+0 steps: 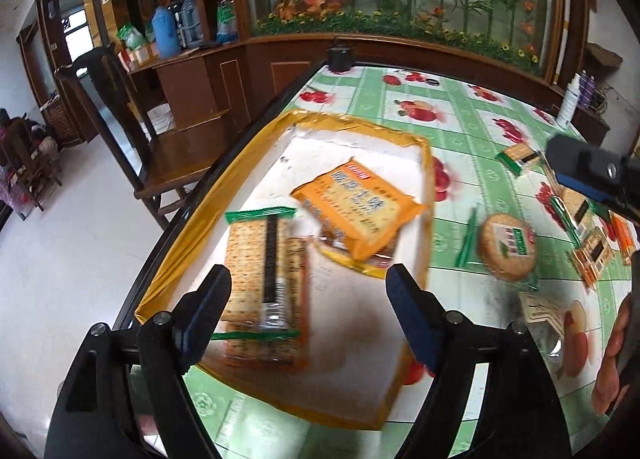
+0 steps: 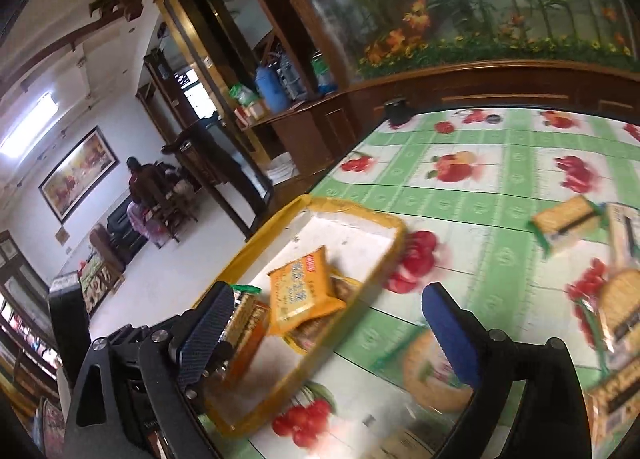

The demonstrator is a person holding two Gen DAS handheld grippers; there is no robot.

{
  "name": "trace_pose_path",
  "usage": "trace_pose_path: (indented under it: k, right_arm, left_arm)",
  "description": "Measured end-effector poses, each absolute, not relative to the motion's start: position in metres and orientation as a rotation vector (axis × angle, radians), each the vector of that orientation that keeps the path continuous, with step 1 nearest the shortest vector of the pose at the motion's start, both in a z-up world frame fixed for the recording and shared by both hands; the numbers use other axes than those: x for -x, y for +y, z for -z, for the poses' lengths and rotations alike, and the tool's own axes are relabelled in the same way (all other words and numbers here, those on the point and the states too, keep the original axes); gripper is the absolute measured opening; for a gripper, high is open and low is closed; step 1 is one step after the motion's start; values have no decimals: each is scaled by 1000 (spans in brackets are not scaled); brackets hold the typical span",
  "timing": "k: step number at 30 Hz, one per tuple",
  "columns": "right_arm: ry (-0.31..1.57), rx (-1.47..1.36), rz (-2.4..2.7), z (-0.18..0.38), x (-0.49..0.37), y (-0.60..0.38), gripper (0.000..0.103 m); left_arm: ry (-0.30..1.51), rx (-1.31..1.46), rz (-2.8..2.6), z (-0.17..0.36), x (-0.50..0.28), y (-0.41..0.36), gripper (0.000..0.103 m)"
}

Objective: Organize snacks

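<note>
A yellow-rimmed white tray (image 1: 184, 259) lies at the table's left edge. In it are a clear cracker pack with green ends (image 1: 262, 283) and an orange biscuit pack (image 1: 358, 205). My left gripper (image 1: 308, 319) hovers open and empty above the tray's near part. A round cracker pack (image 1: 508, 253) lies on the cloth right of the tray. My right gripper (image 2: 332, 333) is open and empty above the tray's right rim (image 2: 384, 259), with the round cracker pack (image 2: 430, 383) under its right finger. It also shows at the right edge of the left wrist view (image 1: 592, 175).
Several small cracker packs (image 1: 520, 157) lie scattered on the green fruit-print tablecloth (image 1: 452, 119) to the right, also in the right wrist view (image 2: 568, 225). A wooden chair (image 1: 132, 131) stands left of the table. A wooden cabinet and glass planter wall run behind.
</note>
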State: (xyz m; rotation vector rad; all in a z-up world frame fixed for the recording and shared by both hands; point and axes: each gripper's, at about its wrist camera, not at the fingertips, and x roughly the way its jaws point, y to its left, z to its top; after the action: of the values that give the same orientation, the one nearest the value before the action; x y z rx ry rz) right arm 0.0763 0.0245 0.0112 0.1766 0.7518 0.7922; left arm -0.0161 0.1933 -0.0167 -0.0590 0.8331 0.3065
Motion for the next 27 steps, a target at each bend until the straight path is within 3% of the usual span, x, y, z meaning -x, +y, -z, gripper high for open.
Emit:
trace_pose_path:
  k: [27]
  right_arm:
    - [773,-248,-511,21,-52,-155,100]
  left_arm:
    - [843,-7,-115,23,-3,80,82]
